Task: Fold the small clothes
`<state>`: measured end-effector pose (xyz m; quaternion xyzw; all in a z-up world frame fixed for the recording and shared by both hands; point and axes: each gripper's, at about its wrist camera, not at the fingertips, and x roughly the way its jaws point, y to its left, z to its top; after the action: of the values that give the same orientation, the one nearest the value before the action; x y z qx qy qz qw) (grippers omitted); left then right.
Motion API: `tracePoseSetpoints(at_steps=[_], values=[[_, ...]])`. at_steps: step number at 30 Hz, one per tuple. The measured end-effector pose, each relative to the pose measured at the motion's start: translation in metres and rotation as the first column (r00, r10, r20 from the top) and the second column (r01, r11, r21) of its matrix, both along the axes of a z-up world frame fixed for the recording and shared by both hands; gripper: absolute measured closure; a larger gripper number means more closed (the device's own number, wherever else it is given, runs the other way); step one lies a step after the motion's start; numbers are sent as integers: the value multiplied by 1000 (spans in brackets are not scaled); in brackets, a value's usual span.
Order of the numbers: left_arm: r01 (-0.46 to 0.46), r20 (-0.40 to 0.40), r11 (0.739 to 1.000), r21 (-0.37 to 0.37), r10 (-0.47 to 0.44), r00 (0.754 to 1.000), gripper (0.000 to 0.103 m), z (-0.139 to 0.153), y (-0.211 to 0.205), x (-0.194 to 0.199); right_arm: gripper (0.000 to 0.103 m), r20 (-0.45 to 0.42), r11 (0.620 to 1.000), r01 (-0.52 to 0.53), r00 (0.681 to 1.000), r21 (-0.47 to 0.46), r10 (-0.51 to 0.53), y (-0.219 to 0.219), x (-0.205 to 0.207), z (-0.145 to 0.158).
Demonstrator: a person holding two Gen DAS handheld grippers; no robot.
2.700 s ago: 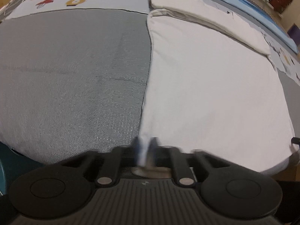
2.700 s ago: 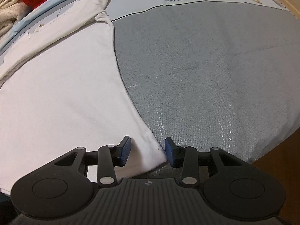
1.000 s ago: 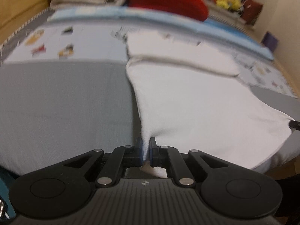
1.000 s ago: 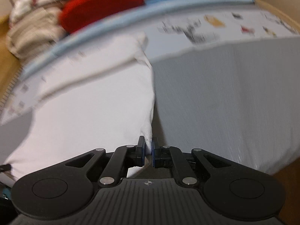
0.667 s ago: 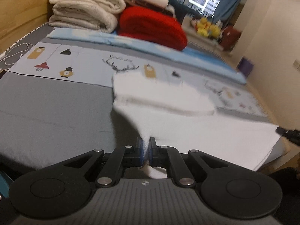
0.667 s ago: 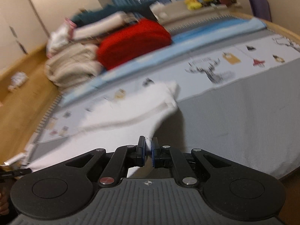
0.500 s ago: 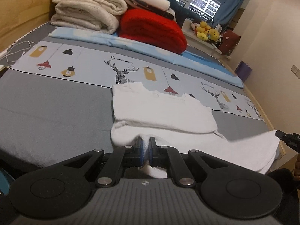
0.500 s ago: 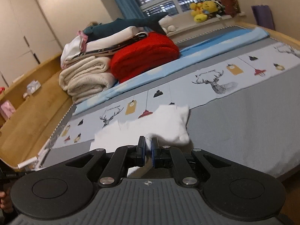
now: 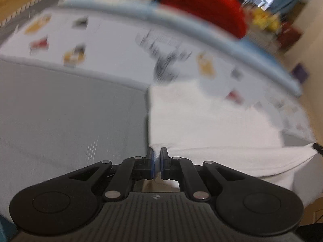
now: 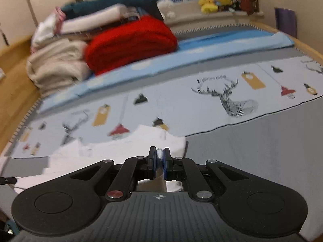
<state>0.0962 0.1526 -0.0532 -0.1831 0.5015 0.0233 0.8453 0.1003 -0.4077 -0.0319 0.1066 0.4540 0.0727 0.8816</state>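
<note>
A white garment (image 9: 212,125) lies on the grey bedspread (image 9: 70,111), its near half folded up over the far half. My left gripper (image 9: 157,155) is shut on the garment's near left corner, held low over the cloth. My right gripper (image 10: 159,154) is shut on the near right corner of the same garment (image 10: 121,151). The hem stretches between the two grippers. The left wrist view is blurred by motion.
A patterned light sheet (image 10: 222,92) with deer prints lies beyond the garment. A red blanket (image 10: 131,42) and folded cream blankets (image 10: 56,64) are stacked at the far edge. Yellow plush toys (image 10: 214,2) sit by the window. The wooden bed frame (image 10: 12,92) runs on the left.
Both grippers have lifted the garment's near hem and carried it forward over the far part. The left gripper has now tilted down toward the cloth.
</note>
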Motion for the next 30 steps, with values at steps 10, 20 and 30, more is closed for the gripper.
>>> tracePoseSetpoints(at_steps=[10,20,30], values=[[7,-15,1000,-11,-7,1000,96,-23,14,63,97,-139,999,50,989,-10,-51,9,63,-73],[-83,-8,996,26,83,997,68,-19,33,46,89,-114,995,89,989,-41,-93,-6,67,-76],[-111,-41,990,83,114,993,68,-13,33,7,86,-105,992,113,987,-59,-119,-11,25,-60]])
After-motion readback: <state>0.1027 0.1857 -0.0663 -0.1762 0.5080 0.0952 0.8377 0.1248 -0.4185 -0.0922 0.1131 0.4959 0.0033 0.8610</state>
